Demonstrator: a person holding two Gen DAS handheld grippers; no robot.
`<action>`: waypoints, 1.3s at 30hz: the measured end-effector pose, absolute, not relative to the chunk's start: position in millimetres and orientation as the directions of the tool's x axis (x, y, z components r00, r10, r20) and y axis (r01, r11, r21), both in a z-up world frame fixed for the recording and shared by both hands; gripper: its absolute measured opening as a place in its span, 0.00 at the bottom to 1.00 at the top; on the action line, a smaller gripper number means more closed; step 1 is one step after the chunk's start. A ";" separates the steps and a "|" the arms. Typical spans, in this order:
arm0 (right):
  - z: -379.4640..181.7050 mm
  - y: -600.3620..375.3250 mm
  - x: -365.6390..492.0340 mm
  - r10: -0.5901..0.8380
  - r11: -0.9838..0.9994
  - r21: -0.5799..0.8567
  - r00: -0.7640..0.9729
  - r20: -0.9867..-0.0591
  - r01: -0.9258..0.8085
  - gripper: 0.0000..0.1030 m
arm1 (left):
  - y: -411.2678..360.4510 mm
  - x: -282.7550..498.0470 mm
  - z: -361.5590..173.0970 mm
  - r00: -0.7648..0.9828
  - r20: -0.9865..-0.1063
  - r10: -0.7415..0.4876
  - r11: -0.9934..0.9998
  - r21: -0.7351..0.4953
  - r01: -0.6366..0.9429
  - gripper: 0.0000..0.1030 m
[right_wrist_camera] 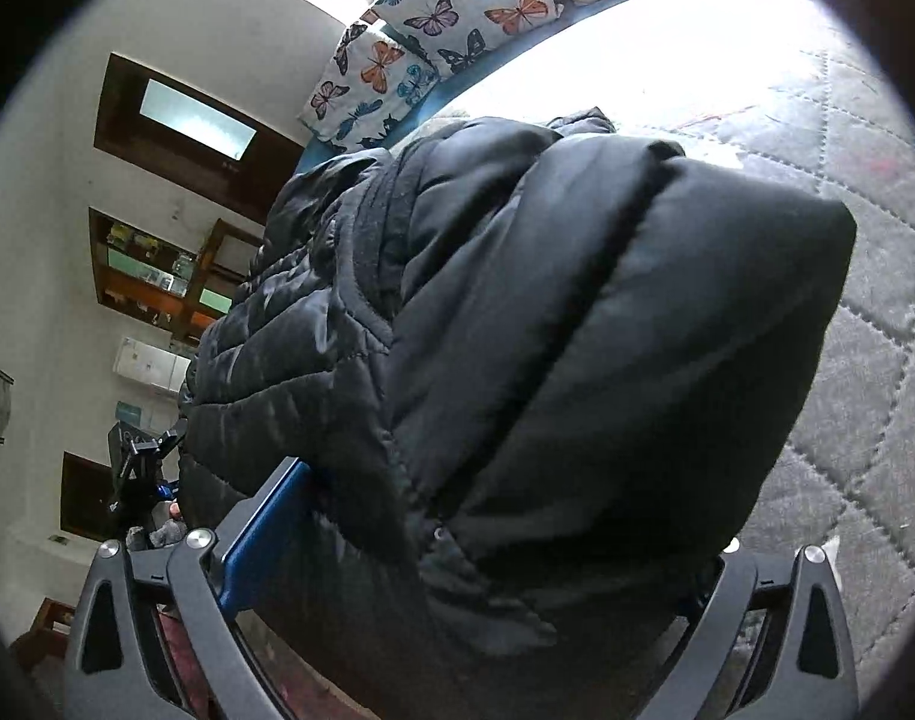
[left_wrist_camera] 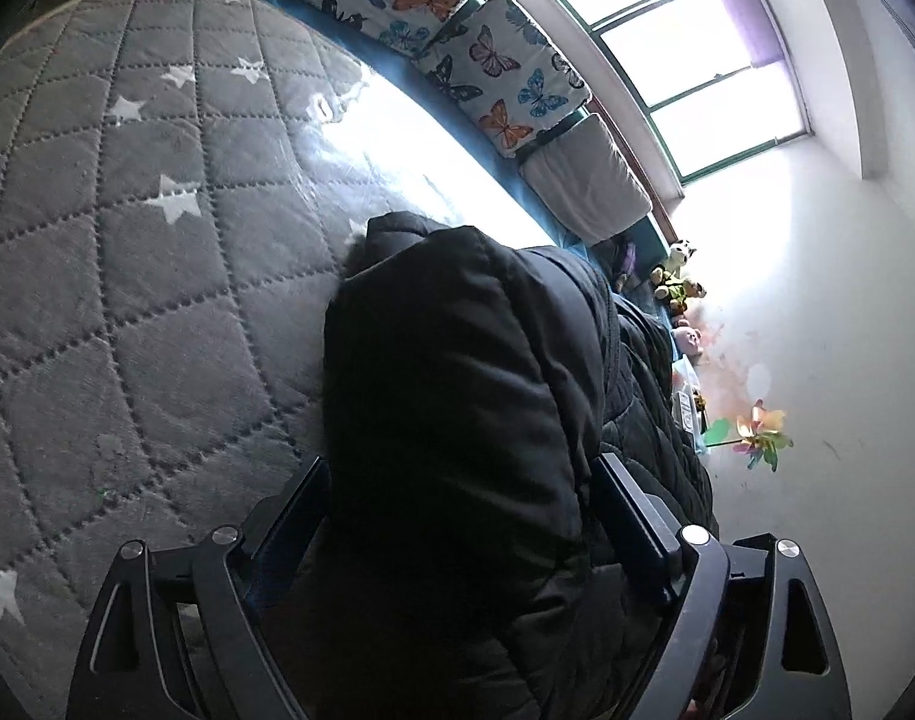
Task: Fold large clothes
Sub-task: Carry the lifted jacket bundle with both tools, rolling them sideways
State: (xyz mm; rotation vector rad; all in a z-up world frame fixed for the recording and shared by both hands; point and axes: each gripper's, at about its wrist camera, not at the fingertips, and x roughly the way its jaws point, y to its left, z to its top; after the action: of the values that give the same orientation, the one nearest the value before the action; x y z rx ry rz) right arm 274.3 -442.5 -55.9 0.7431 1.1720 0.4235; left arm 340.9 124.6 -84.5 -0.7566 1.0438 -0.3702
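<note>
Clearly I was somewhere in the middle of the job, not at its end. The black padded jacket (left_wrist_camera: 457, 390) lay on the grey quilted mattress cover with white stars (left_wrist_camera: 127, 240), near the butterfly cushions (left_wrist_camera: 499, 84) under the window, and it was already doubled over: in the right wrist view a thick rounded fold of outer shell sat on top, with the glossy quilted lining showing beside it.

My left gripper (left_wrist_camera: 463, 504) had its jaws spread wide with a bulky roll of the jacket filling the gap between them; whether the pads pressed on it or merely flanked it I could not tell. My right gripper (right_wrist_camera: 505, 516) was the same, jaws as far apart as they go, the fold bulging between the blue pad and the far finger, grip or release not clear.

By my judgement one fold was laid; squaring the bundle and any further fold remained.
</note>
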 end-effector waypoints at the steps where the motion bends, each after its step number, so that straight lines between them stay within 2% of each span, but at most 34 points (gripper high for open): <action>1: -55.5 -441.3 274.3 0.653 0.695 0.715 0.351 -0.671 0.075 1.00 | 123.2 341.2 -87.1 0.468 -0.630 -0.619 0.684 -0.726 -0.071 0.92; 14: -53.7 -434.5 278.5 0.677 0.672 0.736 0.338 -0.654 0.078 1.00 | 99.1 357.8 -91.4 0.431 -0.633 -0.643 0.682 -0.730 -0.054 0.92; 20: -53.7 -430.9 280.6 0.683 0.678 0.733 0.323 -0.655 0.055 1.00 | 99.8 370.8 -104.9 0.366 -0.609 -0.704 0.625 -0.776 -0.087 0.98; 29: -50.3 -420.7 274.3 0.700 0.674 0.739 0.326 -0.635 -0.006 1.00 | 83.3 388.5 -99.9 0.338 -0.654 -0.677 0.679 -0.732 -0.057 0.98; 39: -56.1 -425.5 277.5 0.717 0.656 0.755 0.322 -0.618 -0.009 1.00 | 84.3 399.1 -108.3 0.340 -0.620 -0.707 0.631 -0.770 -0.092 0.98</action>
State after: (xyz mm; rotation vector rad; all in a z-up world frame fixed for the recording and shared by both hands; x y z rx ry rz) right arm 277.5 -425.5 -56.1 0.7344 1.1577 0.5372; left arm 399.1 84.3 -108.3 -0.8235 1.1766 -0.4652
